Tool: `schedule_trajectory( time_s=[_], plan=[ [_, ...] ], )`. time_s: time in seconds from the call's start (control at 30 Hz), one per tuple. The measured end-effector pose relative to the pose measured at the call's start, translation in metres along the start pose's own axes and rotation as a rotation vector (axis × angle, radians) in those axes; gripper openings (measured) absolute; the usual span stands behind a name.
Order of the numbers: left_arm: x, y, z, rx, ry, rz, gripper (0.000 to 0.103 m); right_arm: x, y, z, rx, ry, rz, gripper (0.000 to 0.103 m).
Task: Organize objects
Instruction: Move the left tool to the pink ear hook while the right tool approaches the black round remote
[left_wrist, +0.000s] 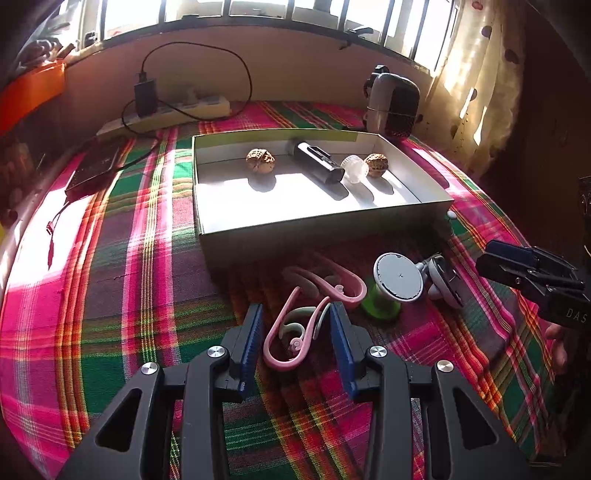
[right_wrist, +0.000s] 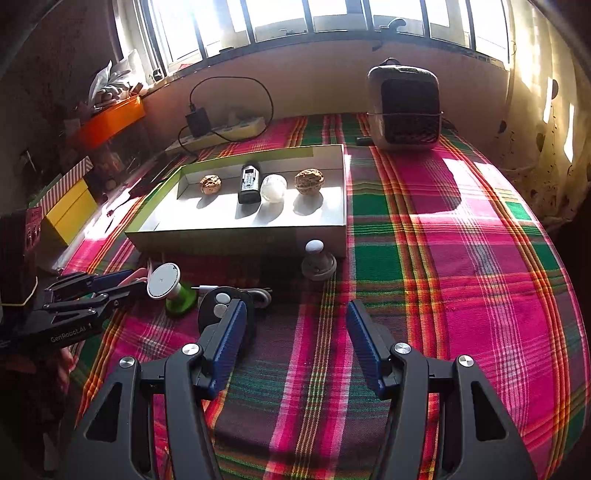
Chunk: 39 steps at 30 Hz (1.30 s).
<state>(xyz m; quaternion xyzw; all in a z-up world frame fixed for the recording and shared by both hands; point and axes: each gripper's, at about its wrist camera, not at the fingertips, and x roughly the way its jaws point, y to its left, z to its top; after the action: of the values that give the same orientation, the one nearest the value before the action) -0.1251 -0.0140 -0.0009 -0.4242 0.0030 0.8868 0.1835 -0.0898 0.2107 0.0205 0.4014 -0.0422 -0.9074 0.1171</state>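
My left gripper (left_wrist: 297, 332) stands open low over the plaid cloth, a pink ear-hook clip (left_wrist: 284, 343) lying between its blue pads. A second pink clip (left_wrist: 332, 280) lies just beyond, beside a grey disc on a green base (left_wrist: 397, 277). The shallow white box (left_wrist: 321, 221) holds two walnuts (left_wrist: 260, 159) (left_wrist: 376, 165), a black cylinder (left_wrist: 317, 164) and a translucent cap (left_wrist: 354, 168). My right gripper (right_wrist: 295, 339) is open over bare cloth with nothing between its pads. A black round piece (right_wrist: 218, 306) lies by its left finger.
A white knob on a round base (right_wrist: 317, 258) stands against the box's front wall. A small heater (right_wrist: 404, 107) sits at the back right, a power strip (right_wrist: 221, 129) with a cable at the back left. Orange (right_wrist: 110, 122) and yellow (right_wrist: 70, 214) boxes line the left edge.
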Motion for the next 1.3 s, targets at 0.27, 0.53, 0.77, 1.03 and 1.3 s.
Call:
schedule_trajectory(
  time_s=[0.27,0.53,0.77,1.03,1.3],
  plan=[
    [0.0,0.002,0.0,-0.017,-0.002,-0.005,0.035,0.015,0.032,-0.004,-0.088,0.037,0.031,0.057],
    [0.0,0.003,0.0,-0.019,-0.003,-0.009,0.035,0.028,0.044,-0.008,-0.116,0.071,0.002,0.057],
    [0.0,0.003,0.0,-0.02,-0.003,-0.009,0.034,0.037,0.054,-0.008,-0.173,0.096,-0.048,0.057],
    [0.0,0.002,0.0,-0.02,-0.003,-0.008,0.034,0.041,0.054,-0.005,-0.185,0.096,-0.084,0.057],
    [0.0,0.002,0.0,-0.018,-0.002,-0.007,0.034,0.042,0.045,-0.001,-0.153,0.092,-0.096,0.057]
  ],
)
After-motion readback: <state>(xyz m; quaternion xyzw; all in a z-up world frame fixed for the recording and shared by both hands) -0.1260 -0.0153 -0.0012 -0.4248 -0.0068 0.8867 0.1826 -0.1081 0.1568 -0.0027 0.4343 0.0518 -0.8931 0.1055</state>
